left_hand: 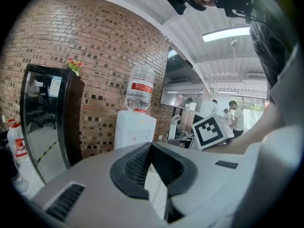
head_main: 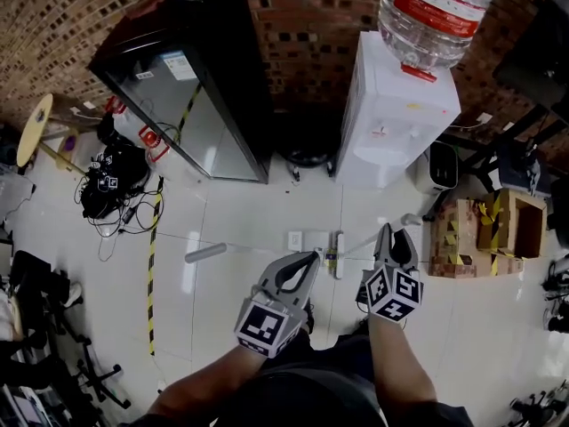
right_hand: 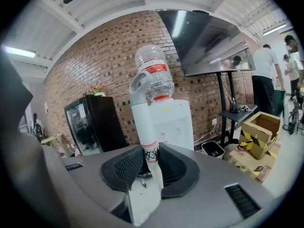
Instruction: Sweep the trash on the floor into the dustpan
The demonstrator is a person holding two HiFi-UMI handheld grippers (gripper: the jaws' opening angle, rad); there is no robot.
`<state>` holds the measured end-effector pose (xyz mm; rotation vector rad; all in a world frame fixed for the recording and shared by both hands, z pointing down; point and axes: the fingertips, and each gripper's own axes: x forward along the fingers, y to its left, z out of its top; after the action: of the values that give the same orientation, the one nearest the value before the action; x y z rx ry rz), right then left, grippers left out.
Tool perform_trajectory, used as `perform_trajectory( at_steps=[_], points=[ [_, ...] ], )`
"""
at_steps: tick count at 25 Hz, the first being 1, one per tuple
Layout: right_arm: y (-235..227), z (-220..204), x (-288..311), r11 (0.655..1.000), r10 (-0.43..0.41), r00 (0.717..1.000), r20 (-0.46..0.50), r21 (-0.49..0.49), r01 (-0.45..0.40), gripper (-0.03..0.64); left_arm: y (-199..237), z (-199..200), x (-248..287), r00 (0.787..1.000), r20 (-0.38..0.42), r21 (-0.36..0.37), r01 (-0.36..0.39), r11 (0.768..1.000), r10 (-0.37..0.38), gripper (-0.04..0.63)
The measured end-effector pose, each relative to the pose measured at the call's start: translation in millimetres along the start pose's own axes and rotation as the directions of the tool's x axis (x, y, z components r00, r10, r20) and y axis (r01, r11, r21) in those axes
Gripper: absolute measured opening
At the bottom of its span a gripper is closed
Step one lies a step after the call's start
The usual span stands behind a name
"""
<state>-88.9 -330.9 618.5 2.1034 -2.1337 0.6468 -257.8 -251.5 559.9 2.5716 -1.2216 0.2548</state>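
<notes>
1. Where the right gripper [head_main: 388, 235] stands low in the head view, its jaws are clamped on a white handle [right_hand: 142, 113], with the pads pressing it from both sides just below a black-marked band.
2. The handle is a smooth white tube that ends in a grey loop above the jaws. In the head view it slants from the grey end [head_main: 408, 221] down and left toward a short white bar [head_main: 339, 254] on the floor. Whether that bar is a broom head or a dustpan edge cannot be told.
3. The left gripper [head_main: 308, 261] sits beside the right one. Its jaws meet at the tips and nothing is between them.
4. A second handle [head_main: 206, 253], grey at its end, lies flat on the tiles, left of the bar and just ahead of the left gripper.
5. The floor [head_main: 222, 327] is glossy white tile, and a yellow-and-black tape line [head_main: 151, 265] runs along it at the left.
6. A brick wall [head_main: 311, 7] is at the back. A black glass-door cabinet [head_main: 178, 78] and a white water dispenser [head_main: 391, 123] with a bottle [head_main: 436, 7] on top stand against it.
7. Taped cardboard boxes [head_main: 484, 234] are at the right and a tangle of cables [head_main: 111, 181] at the left.
</notes>
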Motion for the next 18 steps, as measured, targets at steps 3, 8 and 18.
perform_trajectory(
  at_steps=[3,8,18],
  points=[
    [17.3,3.1,-0.4,0.998,0.044,0.999,0.004,0.04,-0.044,0.107,-0.4,-0.6,-3.8,1.0,0.005,-0.001,-0.013,1.0,0.013,0.012],
    [17.6,6.9,-11.0,0.997,0.07,0.997,0.01,0.02,-0.071,0.104,-11.8,2.5,-4.3,1.0,0.012,-0.004,-0.004,1.0,0.004,0.012],
    [-18.7,63.6,-62.0,0.994,0.104,0.988,0.116,-0.04,-0.1,0.104,-38.1,16.5,8.7,1.0,0.024,0.038,0.017,0.999,-0.018,0.012]
  ],
)
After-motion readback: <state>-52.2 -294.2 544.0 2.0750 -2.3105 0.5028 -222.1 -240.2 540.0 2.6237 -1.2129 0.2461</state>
